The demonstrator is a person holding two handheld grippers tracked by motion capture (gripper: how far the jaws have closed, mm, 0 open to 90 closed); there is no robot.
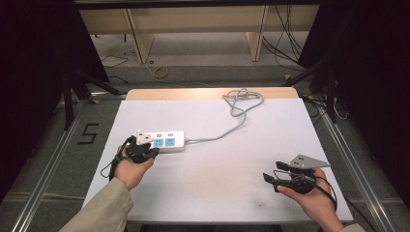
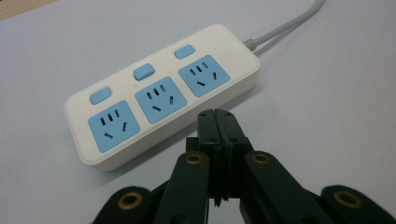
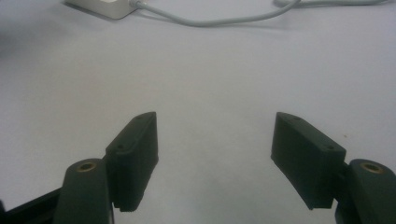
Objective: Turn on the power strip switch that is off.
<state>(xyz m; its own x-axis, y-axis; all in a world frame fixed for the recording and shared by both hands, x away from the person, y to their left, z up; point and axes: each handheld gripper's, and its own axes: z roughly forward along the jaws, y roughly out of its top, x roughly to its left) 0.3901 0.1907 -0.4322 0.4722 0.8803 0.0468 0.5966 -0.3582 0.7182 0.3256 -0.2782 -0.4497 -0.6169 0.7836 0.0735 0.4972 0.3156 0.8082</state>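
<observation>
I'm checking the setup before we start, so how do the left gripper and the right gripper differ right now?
The left gripper has its jaws pressed shut with nothing between them; the right gripper has its jaws wide apart. The left gripper sits right beside the power strip, pointing at its sockets; the right gripper is far from it, over bare table. Both are black, hand-held, and hold nothing.

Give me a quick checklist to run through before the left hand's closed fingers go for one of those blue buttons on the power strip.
1. Left gripper shut with nothing between its fingers: ok.
2. Left gripper close beside the power strip, not pressing it: ok.
3. Three blue buttons, such as the middle button, unblocked: ok.
4. Sockets free of plugs: ok.
5. Grey cord lying away from both grippers: ok.
6. Right gripper open, holding nothing, far from the strip: ok.
</observation>
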